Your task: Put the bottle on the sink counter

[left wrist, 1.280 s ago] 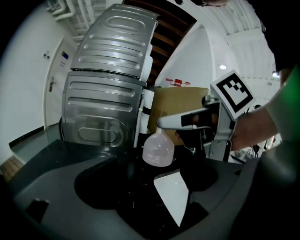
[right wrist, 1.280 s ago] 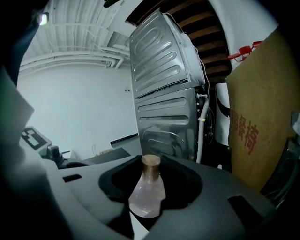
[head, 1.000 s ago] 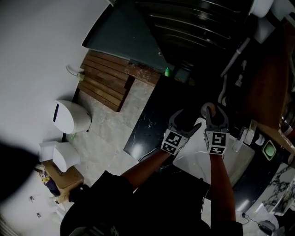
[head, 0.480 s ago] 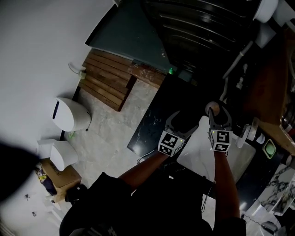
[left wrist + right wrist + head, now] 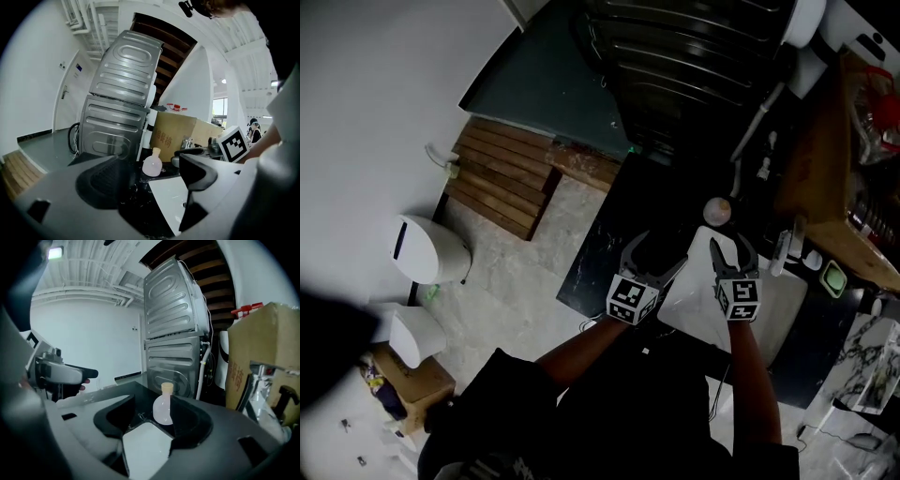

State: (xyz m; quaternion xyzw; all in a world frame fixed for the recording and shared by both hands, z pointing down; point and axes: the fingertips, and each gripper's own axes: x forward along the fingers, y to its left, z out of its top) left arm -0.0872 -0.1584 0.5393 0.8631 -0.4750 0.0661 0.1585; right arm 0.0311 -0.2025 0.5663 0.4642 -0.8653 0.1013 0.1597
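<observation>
The bottle stands upright on the dark counter, just past the far corner of the white sink, and nothing touches it. I judge the task as good as done: the bottle is set down where it belongs and let go. All that seems left is to draw my grippers clear without knocking it.

My right gripper points at the bottle from just short of it. Its jaws have just been opening and now stand spread wide. In the right gripper view the bottle shows in the gap ahead of the tips, but the pads press on nothing. The head view puts it a little beyond the tips. Between the jaws themselves I see only the sink corner and the counter below, so this gripper holds nothing.

My left gripper hovers beside it, over the edge where counter meets sink. Its jaws are also wide apart and empty. In the left gripper view the bottle stands well ahead and apart from them.

The bottle is round-bellied with a narrow neck and looks light. I reckon a careless nudge from the right jaws could tip it.
</observation>
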